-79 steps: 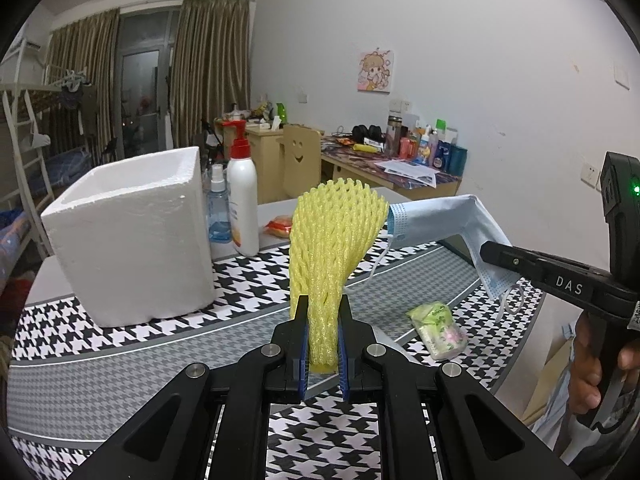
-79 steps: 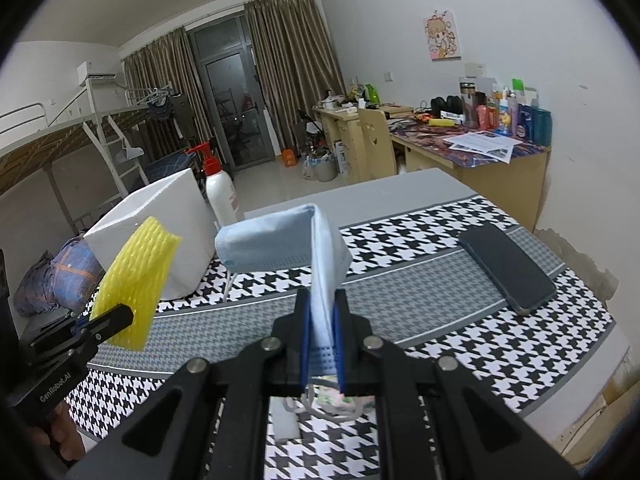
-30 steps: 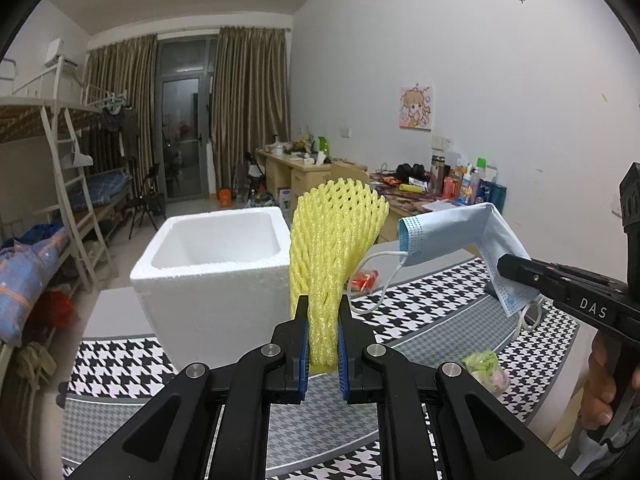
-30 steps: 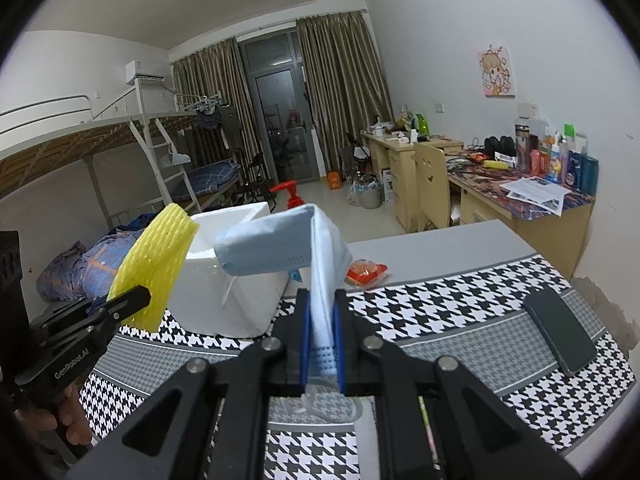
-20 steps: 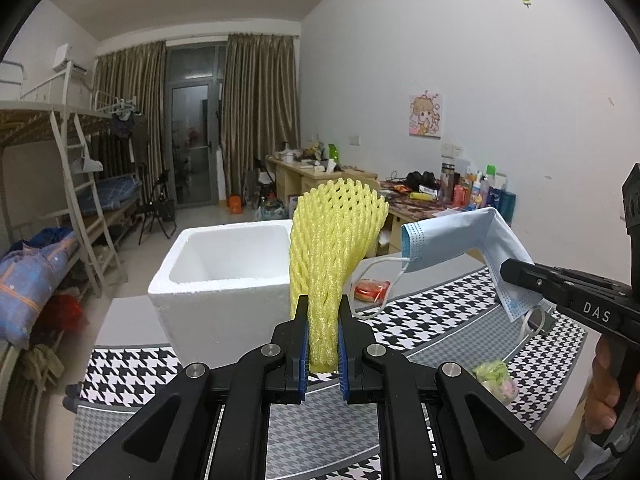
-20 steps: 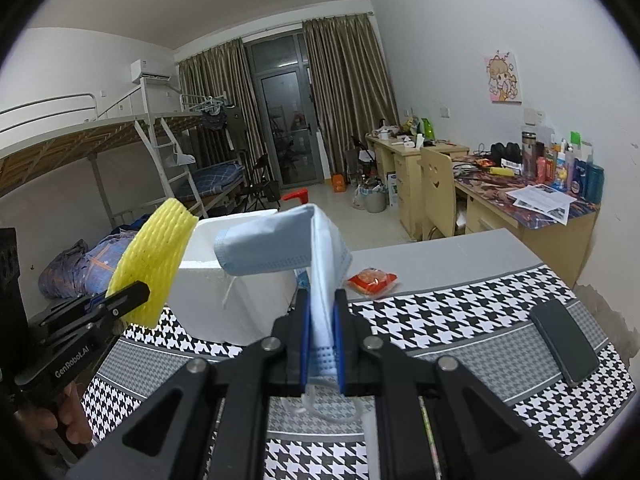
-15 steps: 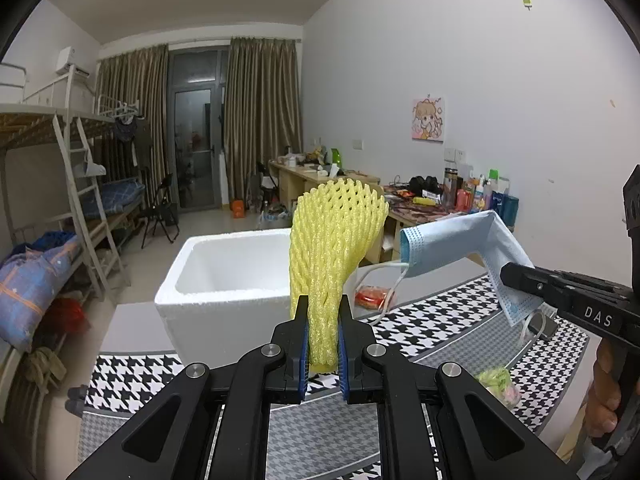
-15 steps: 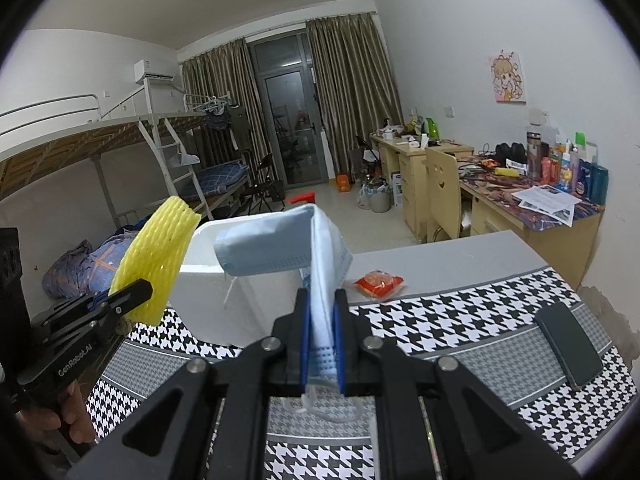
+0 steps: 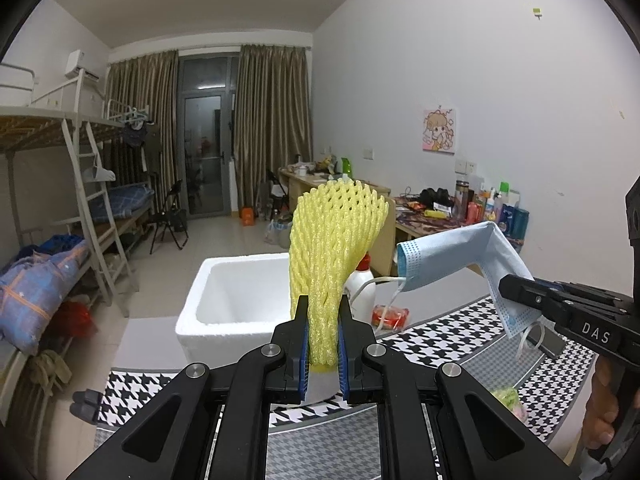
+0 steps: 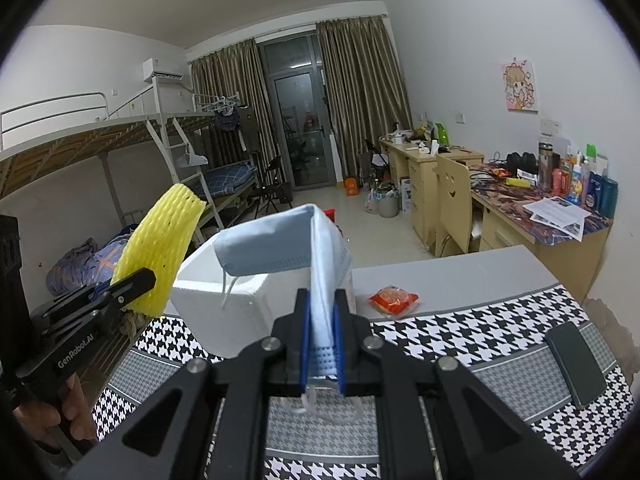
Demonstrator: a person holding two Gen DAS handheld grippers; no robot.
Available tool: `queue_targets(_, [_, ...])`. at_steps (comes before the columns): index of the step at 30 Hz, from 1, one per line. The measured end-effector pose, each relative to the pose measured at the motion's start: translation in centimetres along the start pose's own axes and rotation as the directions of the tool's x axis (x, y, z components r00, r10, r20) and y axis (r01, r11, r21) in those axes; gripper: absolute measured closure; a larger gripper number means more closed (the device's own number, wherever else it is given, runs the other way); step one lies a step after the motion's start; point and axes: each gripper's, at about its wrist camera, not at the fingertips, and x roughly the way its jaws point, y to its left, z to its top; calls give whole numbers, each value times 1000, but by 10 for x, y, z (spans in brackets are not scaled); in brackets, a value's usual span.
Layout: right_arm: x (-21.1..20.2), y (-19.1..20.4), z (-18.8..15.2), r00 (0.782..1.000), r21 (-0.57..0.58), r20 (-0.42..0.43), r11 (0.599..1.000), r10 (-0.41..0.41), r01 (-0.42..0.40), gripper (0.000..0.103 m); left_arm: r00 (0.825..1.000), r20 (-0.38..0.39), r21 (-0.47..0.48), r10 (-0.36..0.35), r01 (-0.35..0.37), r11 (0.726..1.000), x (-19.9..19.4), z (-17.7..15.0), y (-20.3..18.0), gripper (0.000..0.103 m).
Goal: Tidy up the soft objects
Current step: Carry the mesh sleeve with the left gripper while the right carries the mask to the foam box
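Your left gripper is clamped tight on the stem of the yellow foam net, and the net fans upright above the jaws. Over on the other side, your right gripper is pinched on the blue face mask, which folds over the jaws with its ear loops dangling underneath. Both soft things are up in the air, clear of the surface. Straight ahead sits the white foam box, open at the top and, from what shows of its inside, with nothing in it. From the left view the net hangs right in front of the box's near rim; from the right view the mask hides much of the box. Behind it stand a white bottle and a red snack packet; a dark phone lies well off to the right. This looks like the carry step, both loads heading for that box. Next you want each gripper over the opening, past the rim, then release one at a time. Watch those loose loops: they could snag on the box wall or on the jaws.
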Motion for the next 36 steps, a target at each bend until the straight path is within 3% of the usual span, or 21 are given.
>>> queue_targets(15, [15, 19, 21, 1000, -42, 11, 999, 15, -14, 89, 997, -8, -10, 71, -71, 997, 19, 16, 17, 91])
queue_targets(36, [40, 34, 42, 1000, -56, -15, 998, -4, 3, 89, 994, -28, -26, 102, -103, 994, 43, 32, 34, 91])
